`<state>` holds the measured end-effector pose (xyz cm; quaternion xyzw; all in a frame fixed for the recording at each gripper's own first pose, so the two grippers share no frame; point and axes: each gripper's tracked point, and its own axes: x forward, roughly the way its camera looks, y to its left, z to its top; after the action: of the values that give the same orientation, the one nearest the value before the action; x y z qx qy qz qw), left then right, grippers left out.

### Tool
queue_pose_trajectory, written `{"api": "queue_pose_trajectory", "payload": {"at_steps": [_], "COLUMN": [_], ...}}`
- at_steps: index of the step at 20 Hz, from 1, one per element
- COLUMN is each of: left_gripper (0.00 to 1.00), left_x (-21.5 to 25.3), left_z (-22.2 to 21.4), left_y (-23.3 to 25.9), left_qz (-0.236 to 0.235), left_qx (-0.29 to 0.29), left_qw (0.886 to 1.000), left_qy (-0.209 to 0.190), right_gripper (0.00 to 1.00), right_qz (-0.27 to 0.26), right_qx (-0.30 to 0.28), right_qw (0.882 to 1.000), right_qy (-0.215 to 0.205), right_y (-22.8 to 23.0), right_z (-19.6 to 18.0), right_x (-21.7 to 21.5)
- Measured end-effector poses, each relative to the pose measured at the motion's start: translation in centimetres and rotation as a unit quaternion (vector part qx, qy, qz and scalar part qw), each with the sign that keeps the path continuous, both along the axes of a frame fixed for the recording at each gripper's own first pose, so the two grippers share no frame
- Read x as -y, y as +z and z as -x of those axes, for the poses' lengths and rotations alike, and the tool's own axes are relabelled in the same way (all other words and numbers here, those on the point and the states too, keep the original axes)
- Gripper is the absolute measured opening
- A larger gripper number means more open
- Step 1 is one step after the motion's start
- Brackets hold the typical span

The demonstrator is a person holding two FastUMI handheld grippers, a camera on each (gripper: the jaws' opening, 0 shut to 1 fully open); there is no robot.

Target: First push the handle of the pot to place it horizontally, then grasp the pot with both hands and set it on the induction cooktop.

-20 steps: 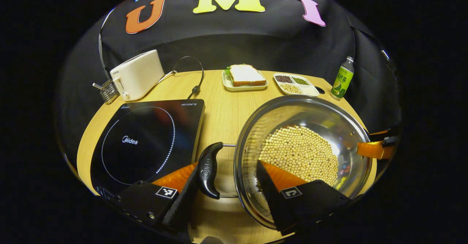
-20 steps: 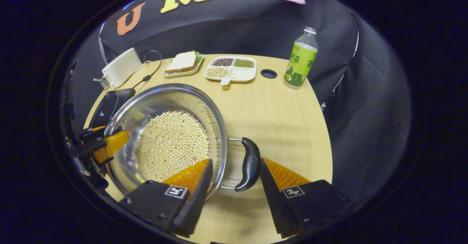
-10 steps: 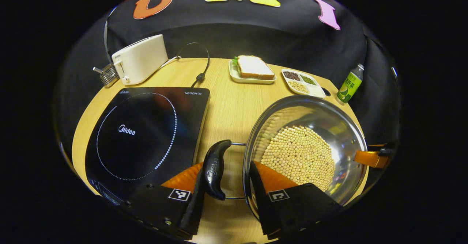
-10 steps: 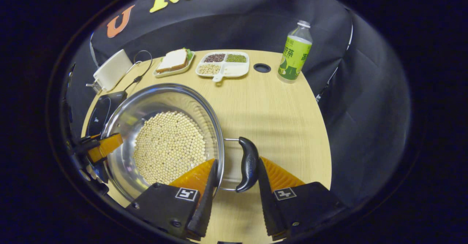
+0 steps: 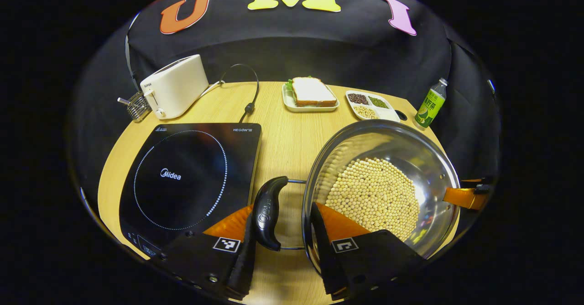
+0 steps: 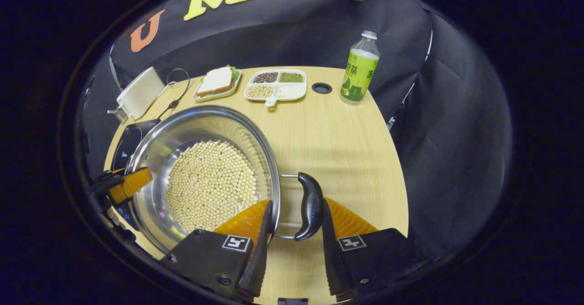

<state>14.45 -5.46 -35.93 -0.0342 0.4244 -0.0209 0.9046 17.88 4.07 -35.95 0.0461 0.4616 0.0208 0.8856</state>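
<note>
The steel pot (image 5: pixel 401 145) holds soybeans (image 5: pixel 374 195) and sits to the right of the black induction cooktop (image 5: pixel 182 177). Its two black handles lie level, one at each side. My left gripper (image 5: pixel 280 218) is shut across the near handle (image 5: pixel 268 213), with one finger outside it and the other inside the pot wall. My right gripper (image 6: pixel 296 213) is shut the same way on the opposite handle (image 6: pixel 310 207) of the pot (image 6: pixel 200 122). An orange finger of each gripper shows across the pot from the other (image 5: pixel 461 197) (image 6: pixel 130 184). I cannot tell whether the pot's base touches the table.
Along the back of the round wooden table (image 6: pixel 337 145) stand a white toaster (image 5: pixel 173 86) with its cable (image 5: pixel 248 108), a sandwich on a plate (image 5: pixel 310 92), a divided tray of grains (image 5: pixel 372 106) and a green bottle (image 6: pixel 358 74). A cable hole (image 6: pixel 322 87) lies beside the bottle.
Both grippers have narrowed from wide open until their fingers press the pot's handles and rim. The pot has stayed beside the cooktop.
</note>
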Motion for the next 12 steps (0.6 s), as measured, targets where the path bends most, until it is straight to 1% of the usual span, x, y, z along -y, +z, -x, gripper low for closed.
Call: {"api": "queue_pose_trajectory", "payload": {"at_steps": [3, 7, 9, 10, 11, 12], "left_gripper": [0.58, 0.58, 0.58, 0.58, 0.58, 0.58], "left_x": [-0.5, -1.7, -2.7, -3.3, -3.9, -4.6], "left_z": [0.3, 0.6, 0.7, 0.7, 0.7, 0.7], "left_y": [1.0, 2.4, 3.2, 3.7, 4.0, 4.3], "left_qz": [-0.001, 0.002, -0.002, -0.004, -0.006, -0.009], "left_qx": [0.005, 0.012, 0.019, 0.024, 0.027, 0.03], "left_qw": [1.0, 1.0, 1.0, 1.0, 1.0, 0.999], "left_qy": [-0.003, 0.002, 0.003, 0.004, 0.005, 0.006], "right_gripper": [0.53, 0.53, 0.53, 0.56, 0.53, 0.54], "right_qz": [0.001, 0.003, -0.001, -0.003, -0.006, -0.008], "right_qx": [0.01, 0.019, 0.024, 0.025, 0.027, 0.029], "right_qw": [1.0, 1.0, 1.0, 1.0, 1.0, 1.0], "right_qy": [-0.001, 0.002, 0.001, 0.002, 0.002, 0.002], "right_y": [1.1, 2.7, 3.4, 3.7, 4.0, 4.3], "right_z": [0.4, 0.9, 1.0, 1.1, 1.1, 1.2], "right_x": [-0.4, -1.5, -2.4, -3.0, -3.6, -4.2]}}
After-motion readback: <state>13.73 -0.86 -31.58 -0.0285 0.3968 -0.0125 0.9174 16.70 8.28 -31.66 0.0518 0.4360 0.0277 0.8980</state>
